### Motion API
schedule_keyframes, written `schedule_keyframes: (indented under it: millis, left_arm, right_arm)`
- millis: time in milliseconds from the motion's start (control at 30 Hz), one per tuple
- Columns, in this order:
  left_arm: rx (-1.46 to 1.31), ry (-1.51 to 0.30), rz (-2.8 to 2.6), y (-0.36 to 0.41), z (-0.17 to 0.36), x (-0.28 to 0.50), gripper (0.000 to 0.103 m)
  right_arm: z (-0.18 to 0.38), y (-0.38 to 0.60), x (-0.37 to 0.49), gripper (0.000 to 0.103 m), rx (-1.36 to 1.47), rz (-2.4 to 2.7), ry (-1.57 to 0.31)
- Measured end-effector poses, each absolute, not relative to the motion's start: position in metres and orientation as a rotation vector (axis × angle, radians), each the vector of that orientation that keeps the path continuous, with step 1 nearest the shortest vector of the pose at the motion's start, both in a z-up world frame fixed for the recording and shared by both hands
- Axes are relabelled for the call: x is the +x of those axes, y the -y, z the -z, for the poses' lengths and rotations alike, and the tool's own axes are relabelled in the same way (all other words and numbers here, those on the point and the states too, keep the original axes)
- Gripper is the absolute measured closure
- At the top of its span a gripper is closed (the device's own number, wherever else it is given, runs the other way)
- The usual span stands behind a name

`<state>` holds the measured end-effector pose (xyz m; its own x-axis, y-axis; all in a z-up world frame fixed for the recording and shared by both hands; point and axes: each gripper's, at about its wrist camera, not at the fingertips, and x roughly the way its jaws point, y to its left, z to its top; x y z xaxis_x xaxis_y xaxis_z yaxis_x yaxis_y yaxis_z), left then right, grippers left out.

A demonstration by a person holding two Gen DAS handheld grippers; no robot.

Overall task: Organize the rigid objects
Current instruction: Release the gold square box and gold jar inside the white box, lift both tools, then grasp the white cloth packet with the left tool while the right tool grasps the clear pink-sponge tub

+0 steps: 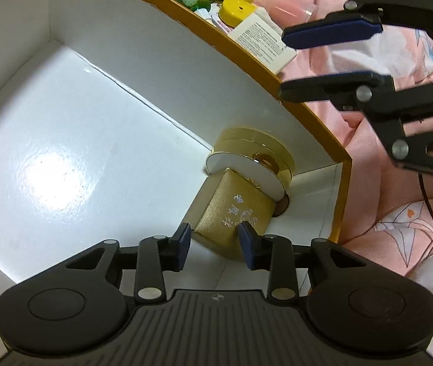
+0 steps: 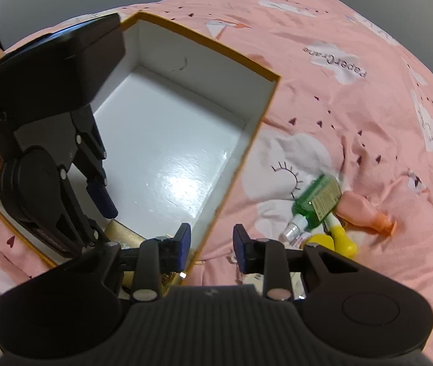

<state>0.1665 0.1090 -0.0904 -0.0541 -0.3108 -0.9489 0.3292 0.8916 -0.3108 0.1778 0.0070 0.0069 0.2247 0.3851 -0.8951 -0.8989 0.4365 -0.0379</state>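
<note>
a pink bedspread (image 2: pixel 353 97) printed with clouds and paper cranes covers the whole surface, and on it sits a big open box (image 2: pixel 256 131) with a gold rim and glossy white inside. most of the box floor is bare. in one corner two things are already in: a small gold case (image 1: pixel 234 213) with silver lettering, and a round gold compact (image 1: pixel 256 158) leaning on the case's far end against the box wall.

the left gripper (image 1: pixel 214 241) points steeply down into that corner. its jaws are narrowed around the near end of the gold case, one blue pad at each side; whether the pads truly press on it cannot be told from here. the right gripper (image 2: pixel 211 242) hangs over the box's near edge with its jaws a little apart and nothing between them.

outside the box, a loose heap waits on the bedspread: a green bottle (image 2: pixel 317 201), a pink bottle (image 2: pixel 365 213), two yellow pieces (image 2: pixel 332 241) and a white carton (image 1: pixel 262 42). judging by this, the sorting is early on: two items housed, at least five left, and the right gripper looks free to fetch the next.
</note>
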Motion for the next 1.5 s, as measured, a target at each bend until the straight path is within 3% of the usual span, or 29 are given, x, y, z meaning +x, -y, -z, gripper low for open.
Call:
schedule_keyframes:
  millis: [200,267,500,567,833,1067,1167,1500]
  left_arm:
    - [0.029,-1.524,0.528,-0.112,0.079,0.163,0.063]
    - [0.030,-1.495,0.528,-0.114,0.068,0.161,0.062]
    - [0.129,-1.235,0.567,-0.101,0.016,0.148,0.060]
    - [0.176,-1.141,0.586,-0.092,0.003,0.142,0.059]
    - [0.296,-0.883,0.596,-0.042,-0.004,0.139,0.041]
    - [0.398,-0.845,0.646,-0.008,0.018,0.156,0.027]
    - [0.450,-0.848,0.666,0.000,0.025,0.166,0.026]
    - [0.560,-0.956,0.785,0.027,0.052,0.209,0.018]
  right_arm:
    - [-0.003,0.000,0.186,0.073,-0.602,-0.955,-0.992]
    - [-0.007,0.006,0.188,0.065,-0.568,-0.941,-0.987]
    - [-0.019,0.050,0.209,0.053,-0.345,-0.806,-0.942]
    - [-0.018,0.068,0.214,0.042,-0.274,-0.759,-0.919]
    - [0.003,0.124,0.213,0.041,-0.107,-0.605,-0.912]
    - [0.034,0.150,0.196,0.038,-0.042,-0.499,-0.925]
    - [0.042,0.158,0.199,0.031,-0.004,-0.475,-0.945]
    - [0.051,0.156,0.233,0.031,-0.026,-0.524,-0.952]
